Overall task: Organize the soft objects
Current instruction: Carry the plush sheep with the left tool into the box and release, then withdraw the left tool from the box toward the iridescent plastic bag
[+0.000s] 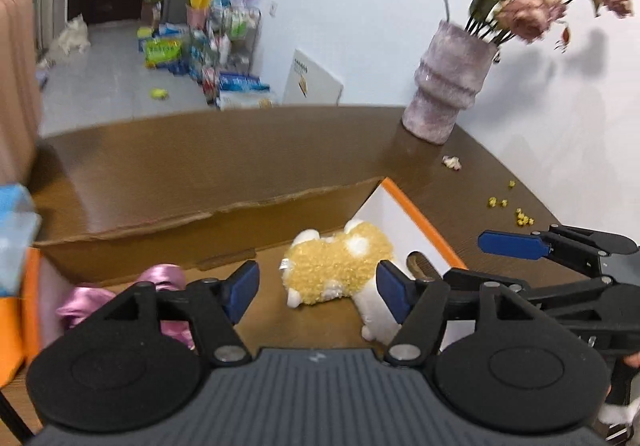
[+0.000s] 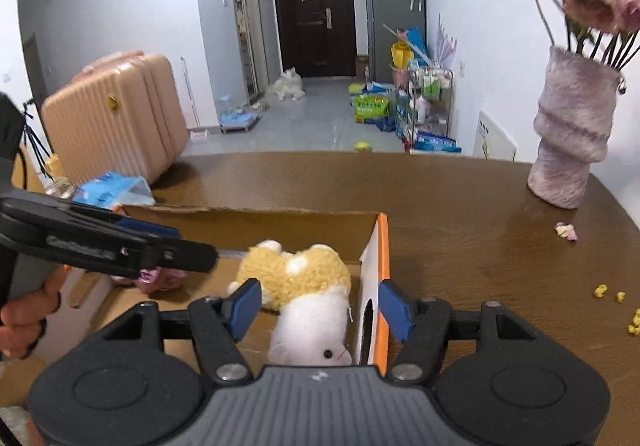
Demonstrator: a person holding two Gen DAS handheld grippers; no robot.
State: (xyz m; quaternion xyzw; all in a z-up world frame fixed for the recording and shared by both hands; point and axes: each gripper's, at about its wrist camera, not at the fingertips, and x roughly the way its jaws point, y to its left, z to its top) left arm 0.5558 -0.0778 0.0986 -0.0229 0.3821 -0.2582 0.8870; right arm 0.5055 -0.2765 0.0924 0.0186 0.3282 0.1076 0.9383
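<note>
A yellow and white plush toy [image 1: 340,266] lies inside an open cardboard box [image 1: 200,230] with orange and white walls; it also shows in the right wrist view [image 2: 304,286]. A pink satin soft item [image 1: 164,276] lies at the box's left side, also seen in the right wrist view [image 2: 154,276]. My left gripper [image 1: 316,286] is open and empty, just above the plush. My right gripper [image 2: 320,304] is open and empty, over the plush and the box's right wall [image 2: 380,258]. The right gripper also shows in the left view [image 1: 452,258].
A pink vase [image 2: 572,134] with dried flowers stands at the table's far right, also in the left wrist view [image 1: 448,82]. Petals and yellow crumbs [image 2: 604,290] lie on the brown table [image 2: 480,226]. A blue tissue pack [image 2: 116,186] and pink suitcase [image 2: 116,118] are at the left.
</note>
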